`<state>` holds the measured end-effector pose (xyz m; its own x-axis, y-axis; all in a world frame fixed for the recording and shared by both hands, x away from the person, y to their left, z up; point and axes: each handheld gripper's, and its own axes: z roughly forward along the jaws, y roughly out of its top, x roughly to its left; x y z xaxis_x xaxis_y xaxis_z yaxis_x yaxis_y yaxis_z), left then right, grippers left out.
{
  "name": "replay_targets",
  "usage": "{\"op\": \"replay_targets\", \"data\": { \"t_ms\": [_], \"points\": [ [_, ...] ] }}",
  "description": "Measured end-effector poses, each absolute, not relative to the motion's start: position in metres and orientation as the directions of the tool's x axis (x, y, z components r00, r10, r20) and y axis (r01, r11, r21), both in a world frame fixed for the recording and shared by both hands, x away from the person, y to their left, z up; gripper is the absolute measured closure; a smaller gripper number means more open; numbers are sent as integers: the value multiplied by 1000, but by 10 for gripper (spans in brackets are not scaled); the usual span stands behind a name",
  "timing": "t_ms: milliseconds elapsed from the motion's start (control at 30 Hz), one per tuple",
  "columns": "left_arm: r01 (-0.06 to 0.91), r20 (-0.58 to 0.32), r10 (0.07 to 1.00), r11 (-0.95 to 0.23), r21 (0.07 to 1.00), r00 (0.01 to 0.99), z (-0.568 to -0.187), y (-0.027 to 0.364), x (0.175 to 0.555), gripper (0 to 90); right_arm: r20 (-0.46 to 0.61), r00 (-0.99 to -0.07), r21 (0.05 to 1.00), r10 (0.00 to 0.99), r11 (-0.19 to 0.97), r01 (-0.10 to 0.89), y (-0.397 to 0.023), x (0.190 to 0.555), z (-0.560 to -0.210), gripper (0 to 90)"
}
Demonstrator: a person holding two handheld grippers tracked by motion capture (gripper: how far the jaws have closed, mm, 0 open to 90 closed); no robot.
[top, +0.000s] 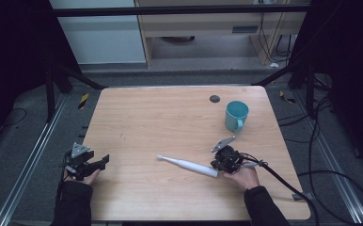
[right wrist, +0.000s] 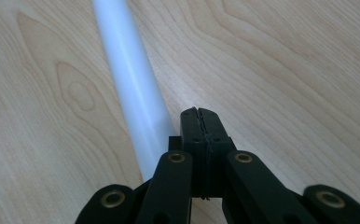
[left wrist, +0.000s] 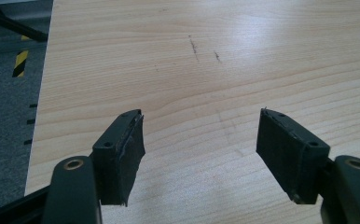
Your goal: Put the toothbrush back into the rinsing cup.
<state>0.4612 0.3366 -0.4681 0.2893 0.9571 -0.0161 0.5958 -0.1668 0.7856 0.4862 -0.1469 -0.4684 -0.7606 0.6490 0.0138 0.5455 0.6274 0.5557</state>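
A white electric toothbrush (top: 186, 165) lies flat on the wooden table (top: 170, 117), its head toward the left. My right gripper (top: 216, 165) rests at its thick right end. In the right gripper view the jaws (right wrist: 200, 114) are pressed together with nothing between them, and the white handle (right wrist: 131, 79) runs along their left side, close beside them. My left gripper (top: 105, 160) sits at the table's left edge, far from the toothbrush. Its pads (left wrist: 122, 149) stand wide apart over bare wood, holding nothing.
A teal mug (top: 236, 115) stands upright at the back right of the table, its handle toward me. A small dark round grommet (top: 214, 98) sits just behind it. Metal rails and cables run along the floor on both sides of the table.
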Motion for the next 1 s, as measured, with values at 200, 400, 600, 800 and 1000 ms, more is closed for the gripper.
{"op": "replay_targets", "data": {
  "t_ms": [200,400,600,800,1000],
  "points": [
    [596,-16,957,-168,785,290,-468,336,461,315,15,-772,538,635,646,541,-145,479,-469,900],
    [596,-15,957,-169,785,291,-468,336,461,315,12,-775,531,632,653,540,-143,475,-471,900],
    [597,-14,956,-170,784,292,-468,337,461,315,12,-777,524,629,657,541,-142,471,-472,900],
    [598,-14,956,-172,783,293,-468,336,461,314,21,-772,517,636,654,552,-142,469,-471,900],
    [599,-14,956,-172,782,293,-468,337,461,314,10,-762,515,647,650,559,-143,469,-467,900]
  ]
}}
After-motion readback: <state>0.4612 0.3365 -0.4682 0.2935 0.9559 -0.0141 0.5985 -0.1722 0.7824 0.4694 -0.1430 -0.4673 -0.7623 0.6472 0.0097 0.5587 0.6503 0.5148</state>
